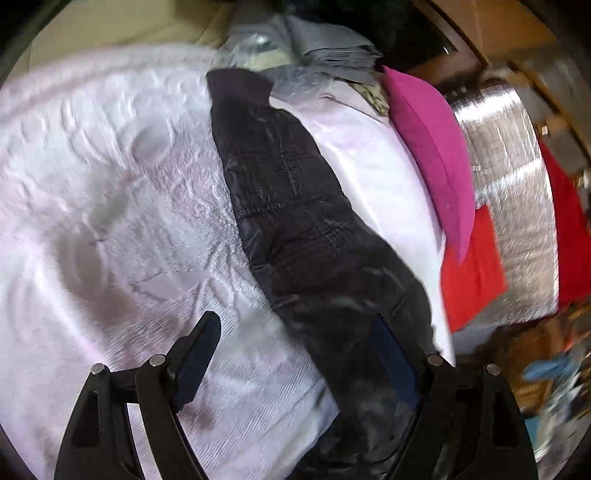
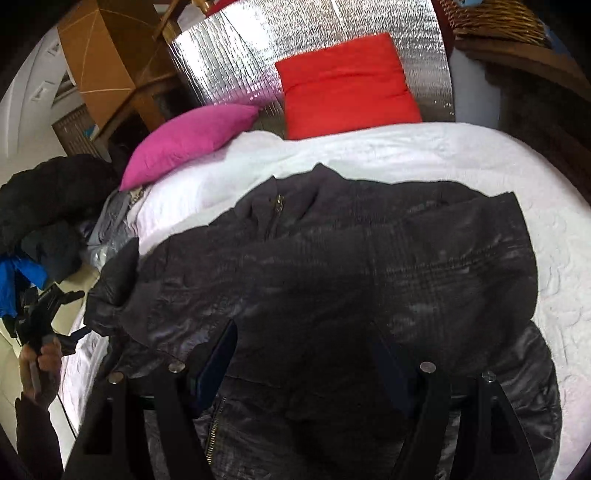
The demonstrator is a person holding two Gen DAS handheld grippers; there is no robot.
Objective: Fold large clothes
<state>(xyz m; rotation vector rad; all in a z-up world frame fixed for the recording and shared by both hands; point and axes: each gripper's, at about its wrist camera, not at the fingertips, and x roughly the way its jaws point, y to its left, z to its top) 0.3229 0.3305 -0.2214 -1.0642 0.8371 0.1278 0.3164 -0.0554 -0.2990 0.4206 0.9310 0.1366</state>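
A large dark quilted jacket point(image 2: 332, 280) lies spread on the white bed cover point(image 2: 443, 155), its zipper and collar toward the pillows. In the left wrist view the jacket point(image 1: 295, 221) runs as a long dark strip across the bed cover point(image 1: 110, 221). My left gripper point(image 1: 295, 332) is open just above the bed, its right finger over the jacket's edge, its left finger over the cover. It also shows in the right wrist view point(image 2: 55, 310), held by a hand at the bed's left side. My right gripper point(image 2: 306, 343) is open, low over the jacket's lower part.
A pink pillow point(image 2: 192, 140) and a red pillow point(image 2: 347, 85) lean at the head of the bed against a silver foil panel point(image 2: 236, 55). A pile of dark and grey clothes point(image 2: 55, 206) lies at the left. A wicker basket point(image 2: 495, 18) stands at the back right.
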